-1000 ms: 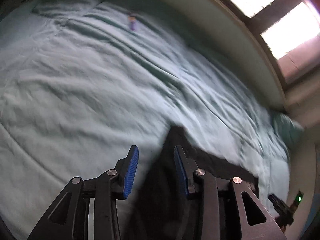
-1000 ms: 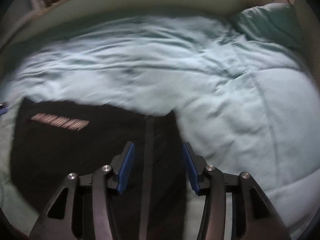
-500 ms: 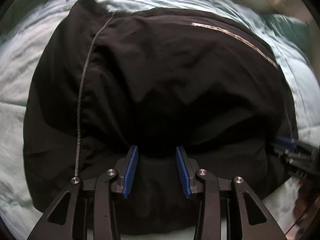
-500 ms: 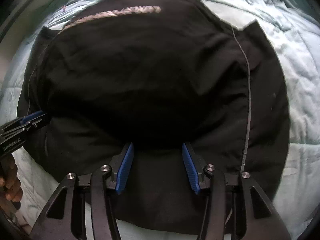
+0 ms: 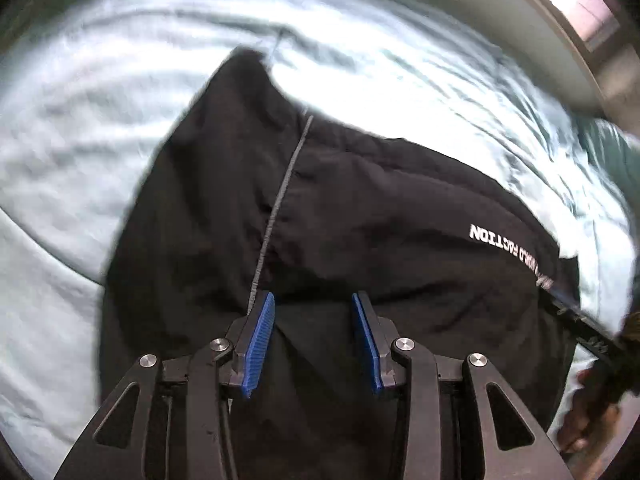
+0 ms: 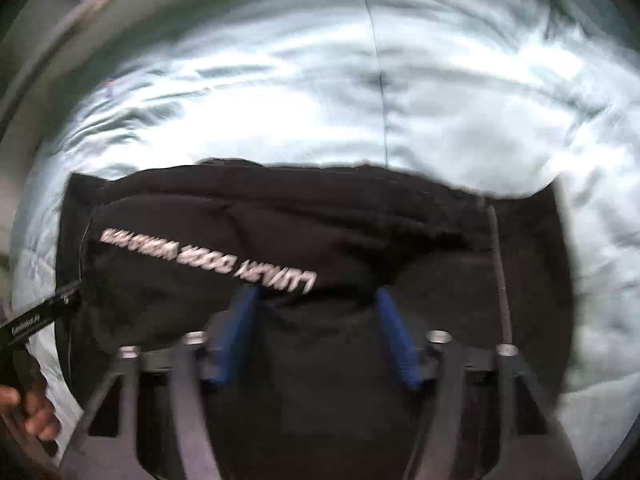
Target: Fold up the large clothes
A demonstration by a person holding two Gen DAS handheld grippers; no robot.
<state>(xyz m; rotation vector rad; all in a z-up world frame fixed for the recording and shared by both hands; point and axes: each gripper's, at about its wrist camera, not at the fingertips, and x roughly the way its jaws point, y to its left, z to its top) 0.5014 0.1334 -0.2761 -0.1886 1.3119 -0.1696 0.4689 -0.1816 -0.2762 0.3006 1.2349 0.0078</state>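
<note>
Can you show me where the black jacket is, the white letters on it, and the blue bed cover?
black jacket [image 5: 360,200]: left wrist view, on its dark cloth.
white letters [image 5: 494,234]: left wrist view, on the printed word.
blue bed cover [image 6: 460,100]: right wrist view, on a bare wrinkled part.

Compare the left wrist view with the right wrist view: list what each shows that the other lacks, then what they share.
Left wrist only: the right gripper at the black garment's right edge, and the window frame.

Right wrist only: the left gripper at the garment's left edge, and the right gripper's jaws, which have just been opening, with the fold between them.

Both: garment, white lettering, pale green bedding.
</note>
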